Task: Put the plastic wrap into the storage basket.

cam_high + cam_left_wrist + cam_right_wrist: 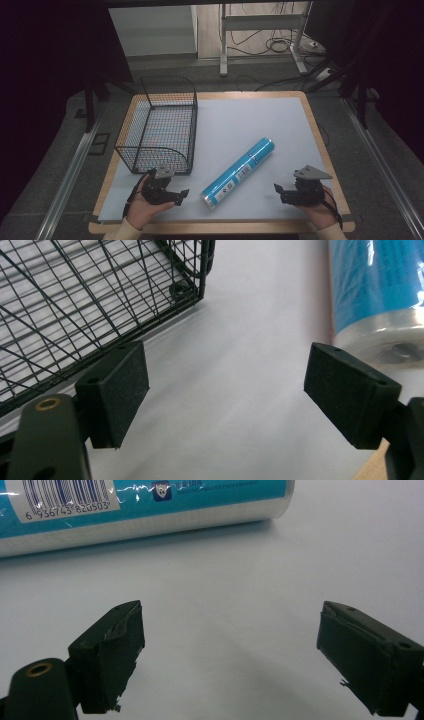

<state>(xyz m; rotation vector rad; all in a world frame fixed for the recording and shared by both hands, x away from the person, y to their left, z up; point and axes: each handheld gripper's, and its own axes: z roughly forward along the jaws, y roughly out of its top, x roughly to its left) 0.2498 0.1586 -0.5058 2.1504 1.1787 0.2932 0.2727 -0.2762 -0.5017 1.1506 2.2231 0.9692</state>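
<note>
High view, looking down on a table covered by a pale grey mat: a person's two hands come in from the near edge, each holding a black two-jaw gripper low over the mat. The left gripper points toward the right one, and the right gripper points back at it, so the two face each other. Between them, apart from both, lies a blue tube on its side, slanting away from the person; its near end sits just ahead of the left gripper, and its barcode label faces up. A black wire basket stands just beyond the left gripper, on the side away from the tube. In the left gripper view, the jaws stand wide apart with bare mat between them and nothing held; the basket's corner is just past one jaw, and the tube's clear-wrapped end is just past the other, touching neither. In the right gripper view, the jaws are likewise spread wide and empty over the mat, with the tube lying crosswise ahead of them, well clear of the pads.
</note>
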